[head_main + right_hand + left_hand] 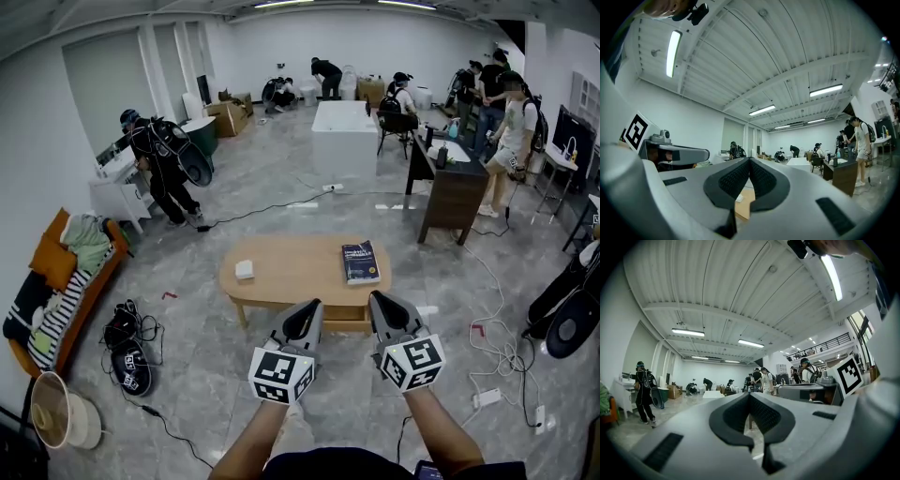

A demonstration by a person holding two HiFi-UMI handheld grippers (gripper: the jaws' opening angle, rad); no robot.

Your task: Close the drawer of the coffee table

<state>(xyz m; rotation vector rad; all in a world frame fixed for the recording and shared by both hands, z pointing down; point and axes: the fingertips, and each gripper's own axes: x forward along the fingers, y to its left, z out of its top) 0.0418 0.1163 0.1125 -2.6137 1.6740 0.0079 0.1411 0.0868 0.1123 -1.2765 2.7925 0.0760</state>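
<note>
The oval wooden coffee table (291,281) stands in the middle of the head view with a dark book (361,262) and a small white box (244,269) on top. Its drawer (348,317) shows as a wooden front under the near edge, between my two grippers; how far out it stands I cannot tell. My left gripper (307,318) and right gripper (382,313) hover side by side just short of that edge, touching nothing. Both are shut and empty: the left gripper (750,394) and right gripper (749,160) have their tips pressed together. The tabletop (743,206) peeks through below the right jaws.
A black bag (127,342) lies on the floor at the left, beside an orange sofa (56,291). Cables and a power strip (487,398) trail on the floor at the right. A dark desk (455,187) stands behind the table. Several people work further back.
</note>
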